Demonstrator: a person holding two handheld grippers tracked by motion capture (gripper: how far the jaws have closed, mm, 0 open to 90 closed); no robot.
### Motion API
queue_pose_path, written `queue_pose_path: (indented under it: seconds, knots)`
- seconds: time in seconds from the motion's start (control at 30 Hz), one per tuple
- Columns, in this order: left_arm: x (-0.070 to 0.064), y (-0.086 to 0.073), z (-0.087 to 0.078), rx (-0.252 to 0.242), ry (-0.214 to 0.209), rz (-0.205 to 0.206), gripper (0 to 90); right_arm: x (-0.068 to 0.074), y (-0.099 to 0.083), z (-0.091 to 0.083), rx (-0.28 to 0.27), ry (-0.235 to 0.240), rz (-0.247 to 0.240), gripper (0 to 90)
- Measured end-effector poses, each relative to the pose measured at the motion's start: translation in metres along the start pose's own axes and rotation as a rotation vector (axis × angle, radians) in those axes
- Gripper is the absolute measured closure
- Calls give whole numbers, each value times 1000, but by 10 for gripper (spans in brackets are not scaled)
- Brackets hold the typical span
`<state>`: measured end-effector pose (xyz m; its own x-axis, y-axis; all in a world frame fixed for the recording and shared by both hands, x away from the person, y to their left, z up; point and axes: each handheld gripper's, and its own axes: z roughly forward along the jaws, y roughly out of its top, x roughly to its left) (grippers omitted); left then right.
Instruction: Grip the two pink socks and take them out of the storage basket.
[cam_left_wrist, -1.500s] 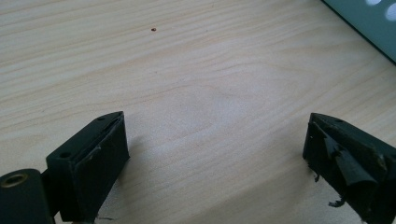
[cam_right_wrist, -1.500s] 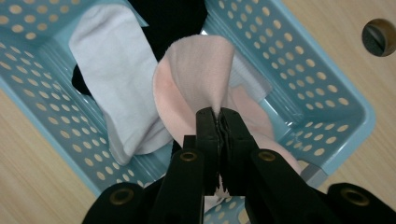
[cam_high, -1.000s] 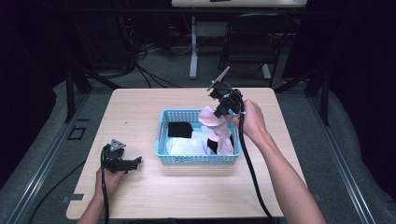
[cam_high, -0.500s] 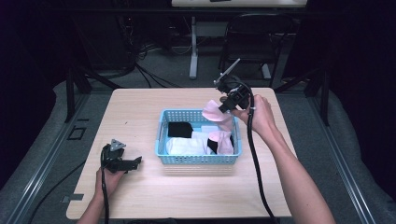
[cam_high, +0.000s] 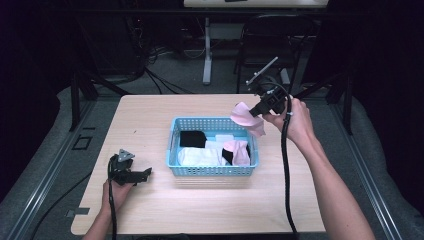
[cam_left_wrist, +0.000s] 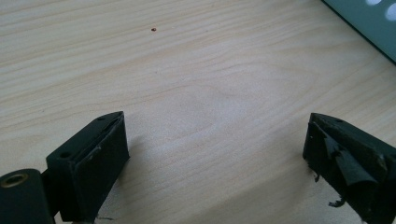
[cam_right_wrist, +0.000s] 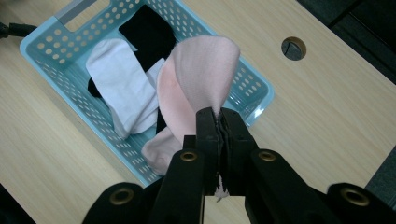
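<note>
A light blue plastic basket (cam_high: 175, 132) (cam_right_wrist: 46, 42) stands mid-table with black, white and pink socks in it. My right gripper (cam_high: 256, 111) (cam_right_wrist: 219, 119) is shut on a pink sock (cam_high: 244, 117) (cam_right_wrist: 201, 70), which hangs in the air over the basket's far right corner. A second pink sock (cam_high: 239, 151) (cam_right_wrist: 161, 149) lies in the basket beside a white sock (cam_right_wrist: 123, 86) and a black sock (cam_high: 192, 138) (cam_right_wrist: 149, 32). My left gripper (cam_high: 145, 173) (cam_left_wrist: 215, 154) rests low on the table left of the basket, open, with bare wood between its jaws.
The wooden table (cam_high: 145, 115) has free room on all sides of the basket. A round cable hole (cam_right_wrist: 293, 47) is in the table near the basket. A chair (cam_high: 280, 45) and cables stand on the floor beyond the far edge.
My right gripper has lifted the pink sock up out of the basket and carried it toward the far right corner. The left gripper has stayed put.
</note>
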<state>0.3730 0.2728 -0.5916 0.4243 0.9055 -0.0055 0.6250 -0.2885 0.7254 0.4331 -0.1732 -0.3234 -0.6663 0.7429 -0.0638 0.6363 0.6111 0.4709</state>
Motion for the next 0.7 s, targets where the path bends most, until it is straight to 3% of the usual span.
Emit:
queue_pose_path:
  seconds: [0.7]
  knots:
    - [0, 0, 0, -1, 1, -1, 65, -41, -51, -25, -5, -59, 101, 873]
